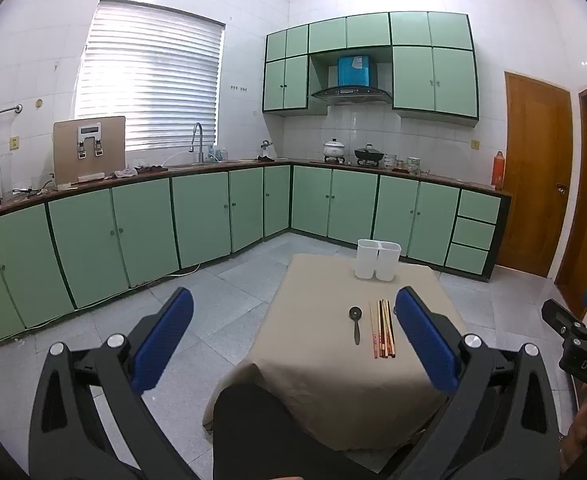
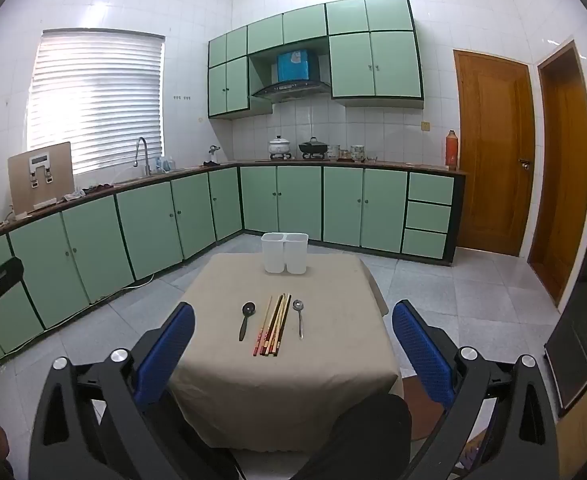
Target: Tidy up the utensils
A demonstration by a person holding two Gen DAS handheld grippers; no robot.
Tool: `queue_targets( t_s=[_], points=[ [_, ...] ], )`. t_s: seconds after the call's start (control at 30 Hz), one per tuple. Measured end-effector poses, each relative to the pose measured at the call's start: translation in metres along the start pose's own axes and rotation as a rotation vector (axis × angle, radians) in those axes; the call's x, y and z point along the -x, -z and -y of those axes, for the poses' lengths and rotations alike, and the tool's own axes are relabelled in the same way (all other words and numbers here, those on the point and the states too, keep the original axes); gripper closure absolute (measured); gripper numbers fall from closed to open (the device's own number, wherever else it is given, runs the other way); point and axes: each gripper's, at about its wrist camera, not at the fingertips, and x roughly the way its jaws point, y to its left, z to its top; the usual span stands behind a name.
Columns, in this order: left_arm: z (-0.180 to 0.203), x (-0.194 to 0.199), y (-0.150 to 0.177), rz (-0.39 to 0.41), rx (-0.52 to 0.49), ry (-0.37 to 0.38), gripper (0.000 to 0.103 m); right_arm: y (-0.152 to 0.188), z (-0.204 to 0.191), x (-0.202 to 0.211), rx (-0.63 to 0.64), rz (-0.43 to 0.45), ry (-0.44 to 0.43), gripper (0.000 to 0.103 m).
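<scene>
Kitchen scene, two wrist views. A white two-compartment holder [image 2: 285, 253] is standing near the far edge of the cloth-covered desk [image 2: 333, 380], at upper centre of the right view; what its compartments are holding cannot be told. Lying at frame centre are a black spoon [image 2: 246, 320], a bundle of chopsticks [image 2: 272, 330] and a metal spoon [image 2: 299, 317], side by side, well short of the holder. Bare cloth is showing around them up to the desk's edges, and tiled floor [image 2: 453, 300] is surrounding the desk. The left gripper [image 1: 293, 340] and right gripper [image 2: 293, 344] are hovering with fingers [image 2: 169, 356] spread wide, holding nothing.
</scene>
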Motion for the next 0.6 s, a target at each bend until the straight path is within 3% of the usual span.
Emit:
queue_targets(
  t_s=[0.6],
  points=[
    [0.003, 0.002, -0.004, 0.011, 0.002, -0.005, 0.005, -0.007, 0.006, 0.005, 0.001, 0.010, 0.001, 0.006]
  ],
)
